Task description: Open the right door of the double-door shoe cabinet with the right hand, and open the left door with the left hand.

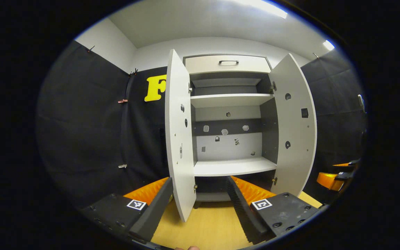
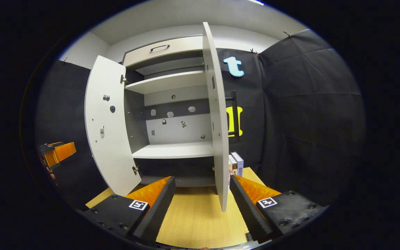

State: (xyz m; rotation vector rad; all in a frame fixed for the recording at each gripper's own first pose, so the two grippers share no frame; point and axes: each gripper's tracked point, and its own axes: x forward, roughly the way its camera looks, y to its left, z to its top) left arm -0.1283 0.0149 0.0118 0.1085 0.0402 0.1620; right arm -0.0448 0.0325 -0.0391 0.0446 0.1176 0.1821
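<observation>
- Judging from how things stand, we take the task as all but done: the shoe cabinet (image 1: 229, 118) sits at 12 o'clock with both doors swung wide.
- Seen from the left gripper view, the left door (image 1: 179, 139) stands edge-on between the spread fingers of the left tongs (image 1: 200, 194), which are released and grip nothing.
- Seen from the right gripper view, the right door (image 2: 217, 125) likewise hangs between the parted right tongs (image 2: 201, 194), released, not pressing on it.
- What seems left for us is only to draw both hands back.
- We cannot tell whether either finger touches a door edge.
- Small objects on the cabinet's back panel are too small to name; books (image 2: 235, 163) at 5 o'clock of the right door are half hidden by it.
</observation>
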